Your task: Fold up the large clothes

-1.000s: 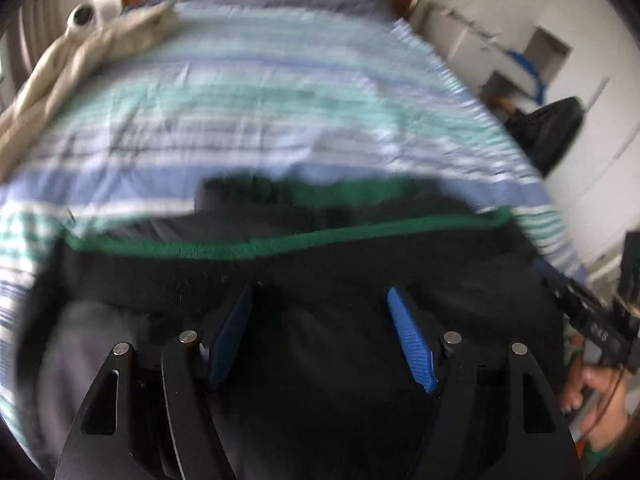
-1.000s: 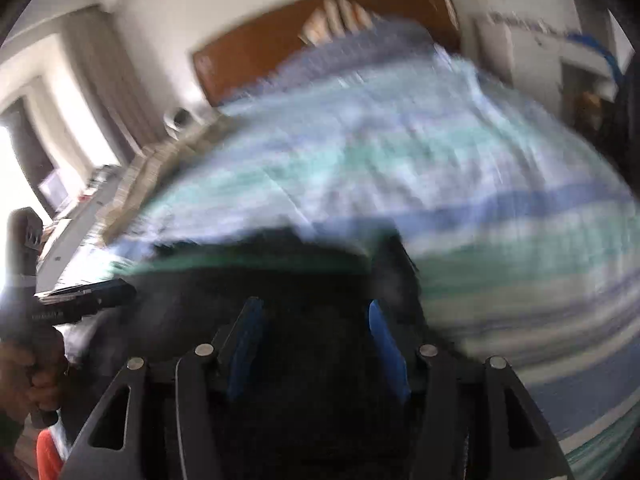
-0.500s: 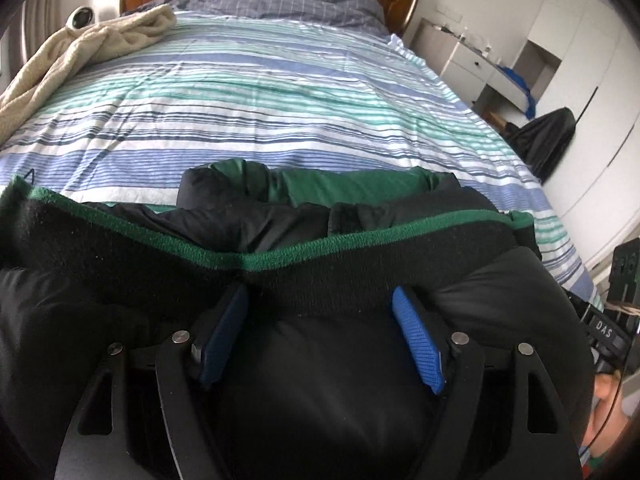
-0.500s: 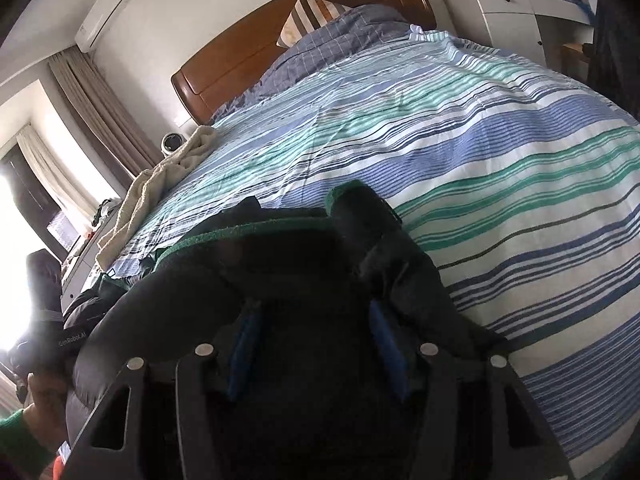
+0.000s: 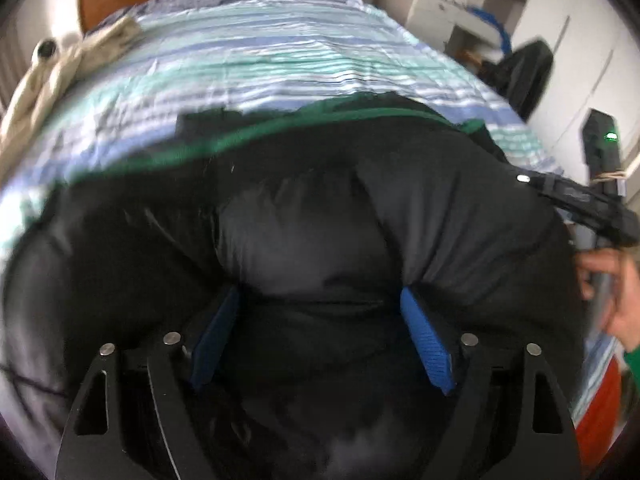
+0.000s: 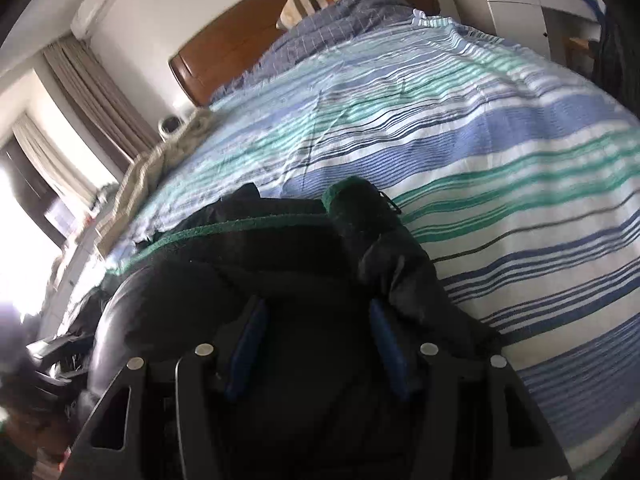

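**Left jaws spreading over the bunched black jacket**

Compared with half a second ago, the left wrist view has slid sideways and gone blurred. The green-trimmed collar edge that then lay just ahead of the blue pads now sits farther up the picture, and puffy black fabric fills the space between them. The left gripper (image 5: pixel 320 334) is opening; the black jacket (image 5: pixel 304 240) bulges between its jaws, the pads beside the fabric rather than squeezing it. The right gripper (image 6: pixel 316 346) looks unchanged: its jaws stand partly apart with jacket fabric between them, pads against the cloth on both sides, pinching it.

The jacket lies heaped at the near edge of the bed, on a striped bedspread (image 6: pixel 500 152) of blue, teal and white. A beige blanket (image 5: pixel 48 80) lies along the bed's left side. A wooden headboard (image 6: pixel 248 36) backs the bed; curtains (image 6: pixel 96 96) hang at left, and a white cabinet (image 6: pixel 516 12) stands at right.
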